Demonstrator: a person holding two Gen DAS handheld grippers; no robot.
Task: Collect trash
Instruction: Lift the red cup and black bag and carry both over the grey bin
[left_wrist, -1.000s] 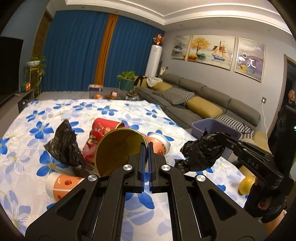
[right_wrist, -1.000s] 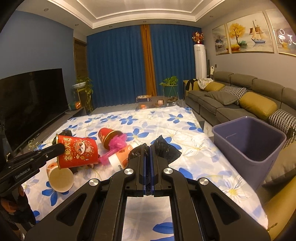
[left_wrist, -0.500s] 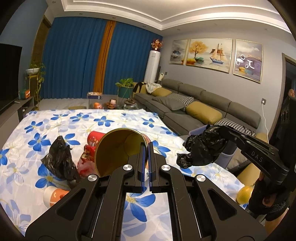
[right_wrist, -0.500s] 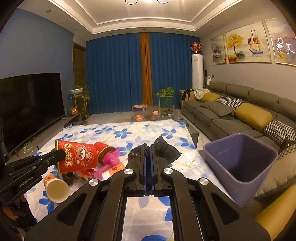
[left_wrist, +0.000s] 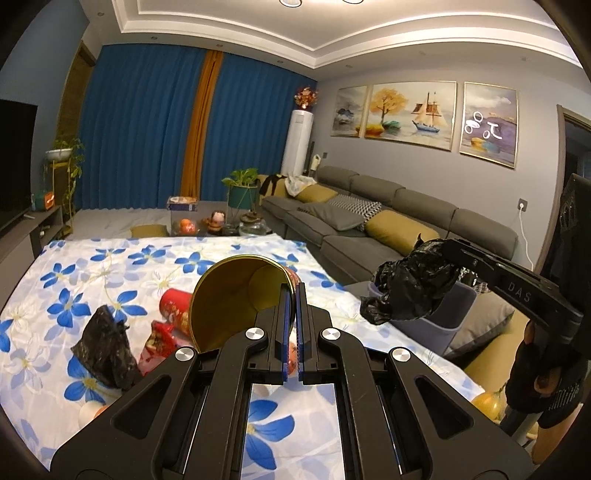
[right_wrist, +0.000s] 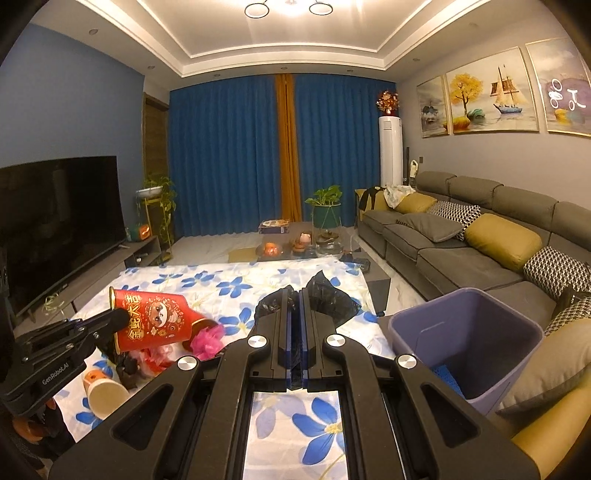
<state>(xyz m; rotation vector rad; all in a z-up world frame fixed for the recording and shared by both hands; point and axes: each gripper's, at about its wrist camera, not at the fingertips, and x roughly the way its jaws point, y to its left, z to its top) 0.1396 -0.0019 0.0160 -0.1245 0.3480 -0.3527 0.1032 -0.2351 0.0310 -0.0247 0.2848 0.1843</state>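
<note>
Left claw (left_wrist: 292, 291) pinches red cup (right_wrist: 153, 320); right claw (right_wrist: 294, 295) apparently grips black bag (left_wrist: 410, 291).

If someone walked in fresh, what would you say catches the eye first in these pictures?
Probably the red paper cup pinched at its rim by the left gripper, held above the blue-flowered cloth. Next, the crumpled black bag in the right gripper, beside the purple bin in front of the sofa.

Both wrist views face the curtains (left_wrist: 147, 129) above the floral cloth (right_wrist: 236, 280).
</note>
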